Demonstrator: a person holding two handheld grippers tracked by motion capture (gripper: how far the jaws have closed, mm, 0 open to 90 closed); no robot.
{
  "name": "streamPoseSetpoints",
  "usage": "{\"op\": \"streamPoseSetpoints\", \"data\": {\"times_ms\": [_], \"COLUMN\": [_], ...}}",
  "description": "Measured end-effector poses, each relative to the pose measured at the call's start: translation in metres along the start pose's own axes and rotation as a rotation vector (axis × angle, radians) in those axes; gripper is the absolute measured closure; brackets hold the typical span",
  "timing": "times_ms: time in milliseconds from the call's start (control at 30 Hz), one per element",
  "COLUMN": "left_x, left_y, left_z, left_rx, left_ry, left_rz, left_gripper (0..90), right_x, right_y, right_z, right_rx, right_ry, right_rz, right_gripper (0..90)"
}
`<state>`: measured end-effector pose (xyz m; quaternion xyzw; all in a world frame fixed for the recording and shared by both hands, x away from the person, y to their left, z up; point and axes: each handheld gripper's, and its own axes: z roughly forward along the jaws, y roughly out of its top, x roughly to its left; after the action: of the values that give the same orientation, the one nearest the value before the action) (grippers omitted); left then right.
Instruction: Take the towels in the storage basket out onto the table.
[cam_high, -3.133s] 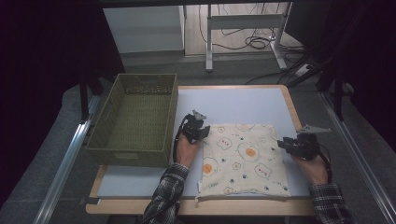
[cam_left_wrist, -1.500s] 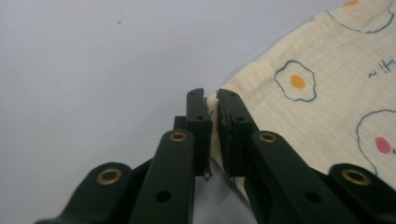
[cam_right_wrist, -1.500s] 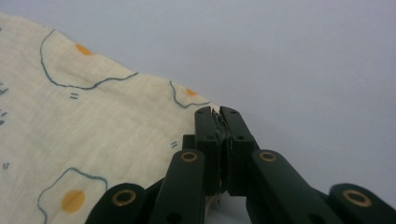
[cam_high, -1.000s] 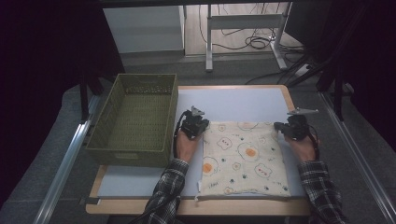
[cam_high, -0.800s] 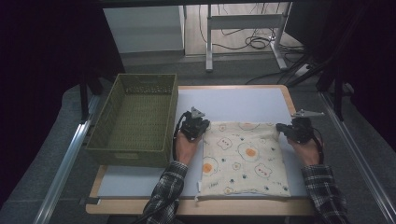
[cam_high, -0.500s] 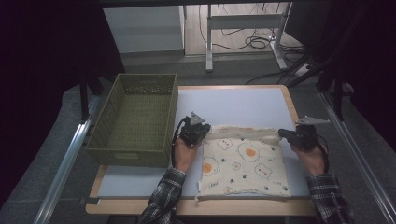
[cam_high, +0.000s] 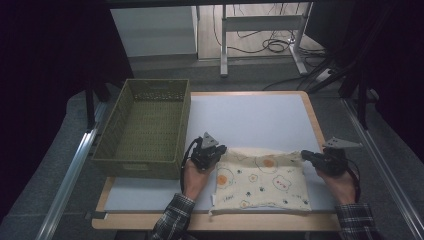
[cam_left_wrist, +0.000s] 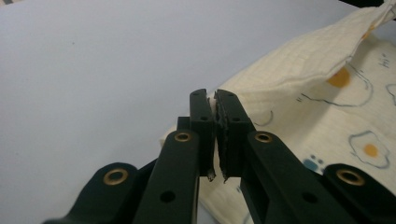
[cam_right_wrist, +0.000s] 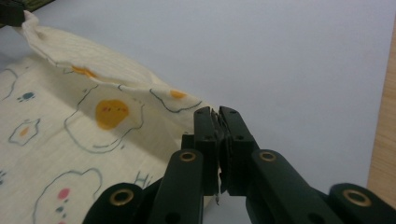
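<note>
Each claw, the left claw (cam_high: 216, 151) and the right claw (cam_high: 311, 156), is pinched shut on a far corner of the cloth (cam_high: 262, 181) lying on the surface (cam_high: 250, 117), folding it toward the person; next, I think, both corners go down on the near edge.

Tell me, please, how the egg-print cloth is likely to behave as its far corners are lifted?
Probably floppy: between the left claw and right claw, the cloth sags along its far edge and folds over itself. It seems light, since thin pinched corners carry the raised edge. Its waffle texture likely resists slipping.
</note>
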<state>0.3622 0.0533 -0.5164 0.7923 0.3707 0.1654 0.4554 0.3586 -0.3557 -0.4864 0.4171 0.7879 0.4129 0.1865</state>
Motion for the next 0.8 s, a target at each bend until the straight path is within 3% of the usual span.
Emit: {"op": "streamPoseSetpoints", "data": {"times_ms": [800], "left_x": [-0.03], "left_y": [-0.034], "left_z": [-0.049], "left_rx": [-0.045], "left_ry": [-0.12], "left_rz": [0.009], "left_gripper": [86.0], "right_x": [0.043], "right_y": [-0.041], "right_z": [-0.045], "right_rx": [0.011], "right_ry": [0.056], "right_rz": [-0.023], "right_gripper": [86.5]}}
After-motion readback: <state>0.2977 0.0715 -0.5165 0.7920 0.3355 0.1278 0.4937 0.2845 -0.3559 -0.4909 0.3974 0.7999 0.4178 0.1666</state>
